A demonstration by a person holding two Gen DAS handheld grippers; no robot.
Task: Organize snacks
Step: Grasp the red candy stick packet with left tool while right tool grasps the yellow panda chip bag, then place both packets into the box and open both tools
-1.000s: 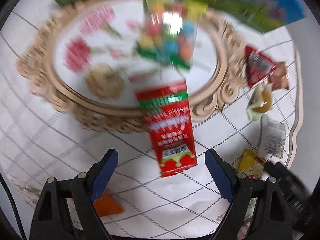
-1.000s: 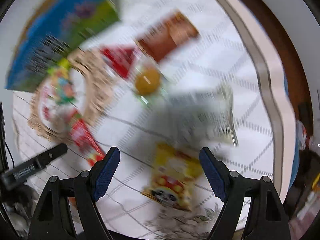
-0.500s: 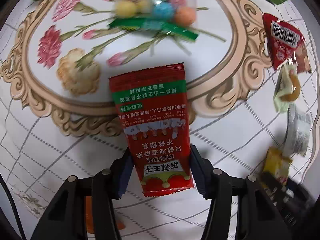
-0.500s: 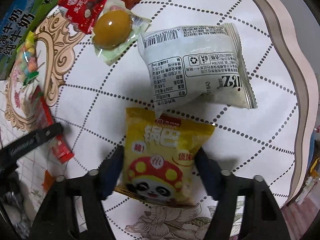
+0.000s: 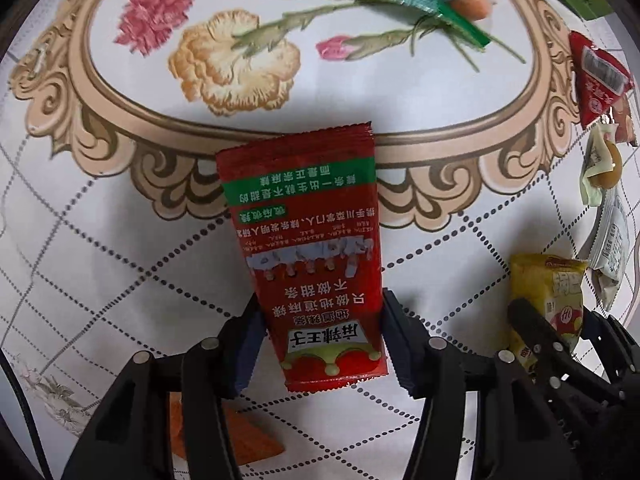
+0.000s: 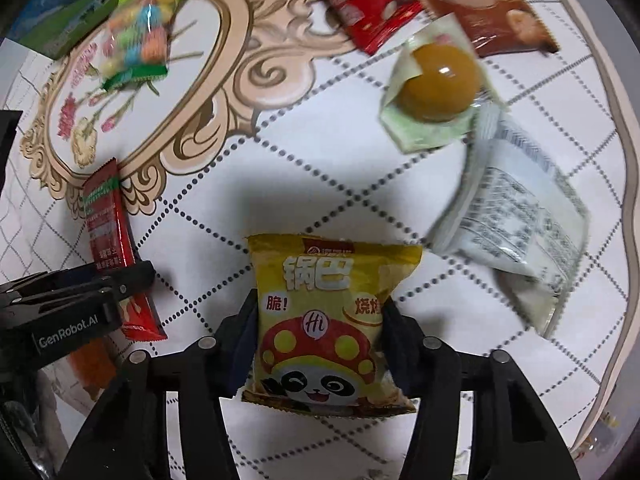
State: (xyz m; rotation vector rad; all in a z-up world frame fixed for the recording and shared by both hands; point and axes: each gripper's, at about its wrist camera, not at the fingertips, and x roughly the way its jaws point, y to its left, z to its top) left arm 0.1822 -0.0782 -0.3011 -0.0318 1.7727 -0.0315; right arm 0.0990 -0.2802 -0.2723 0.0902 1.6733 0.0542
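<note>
My left gripper [image 5: 320,336] is shut on a long red snack packet [image 5: 308,248], its far end over the ornate beige oval printed on the tablecloth [image 5: 100,92]. My right gripper [image 6: 318,336] is shut on a yellow panda snack bag [image 6: 324,320]. In the right wrist view the left gripper [image 6: 120,284] and its red packet [image 6: 106,224] show at the left. In the left wrist view the right gripper [image 5: 560,344] and yellow bag [image 5: 548,288] show at the right.
A bag of coloured candy balls [image 6: 138,40] lies inside the oval. A red triangular packet [image 6: 364,4], a brown packet [image 6: 484,16], a wrapped yellow jelly [image 6: 436,80] and a white packet [image 6: 516,220] lie at the right. A green-blue box [image 6: 80,8] stands behind. An orange packet [image 5: 240,436] lies near.
Both grippers were open a second ago. The left has closed on the red packet and the right on the yellow bag. The white packet has shifted to the right.
</note>
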